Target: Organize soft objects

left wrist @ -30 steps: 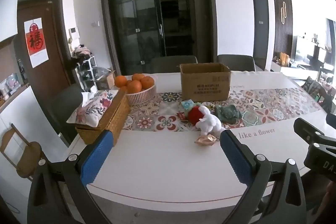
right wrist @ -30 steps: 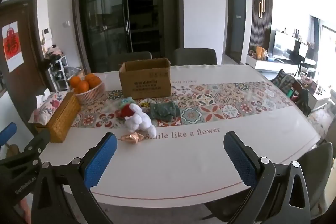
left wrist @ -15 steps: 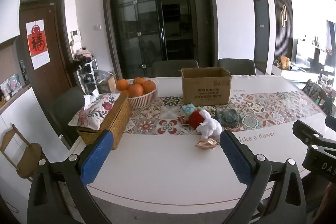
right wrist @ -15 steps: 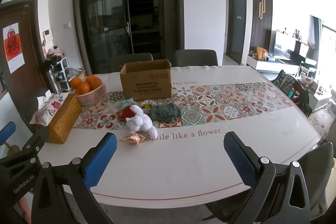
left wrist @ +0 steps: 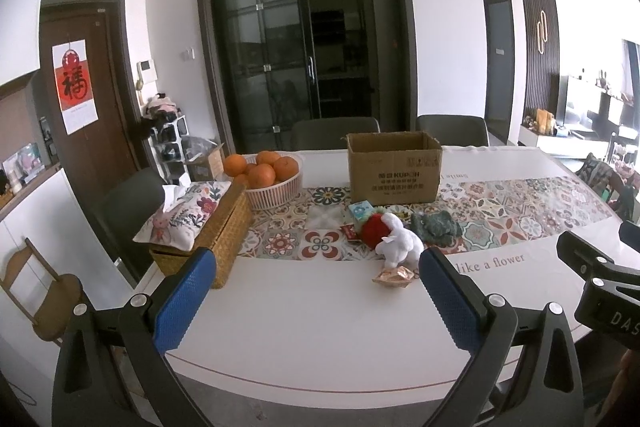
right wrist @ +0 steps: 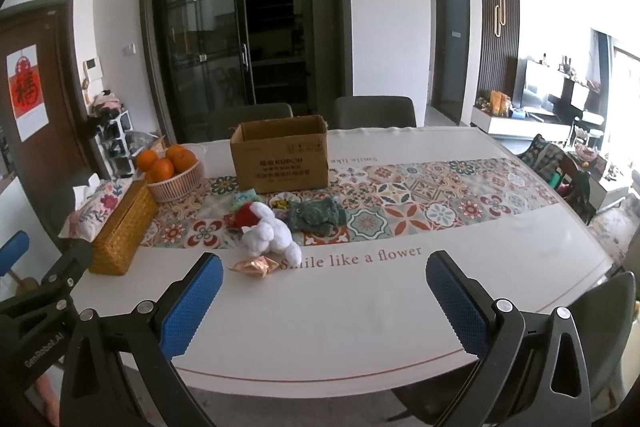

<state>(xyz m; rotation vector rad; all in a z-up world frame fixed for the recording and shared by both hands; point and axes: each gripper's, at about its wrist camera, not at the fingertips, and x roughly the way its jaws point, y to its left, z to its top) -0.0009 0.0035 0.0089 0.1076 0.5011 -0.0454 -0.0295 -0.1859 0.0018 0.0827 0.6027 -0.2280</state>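
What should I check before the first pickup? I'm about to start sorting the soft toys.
1. Left tongs open, nothing held: ok.
2. Right tongs open, nothing held: ok.
3. Cardboard box top open: ok; what is inside: cannot tell.
4. White plush on top of the pile, nearest the tongs: ok.
5. Green soft item lies clear beside the plush: ok.
6. Foil wrapper lies in the approach path: not ok.

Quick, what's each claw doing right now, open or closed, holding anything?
Left claw: open, holding nothing, above the near table edge.
Right claw: open, holding nothing, above the near table edge.
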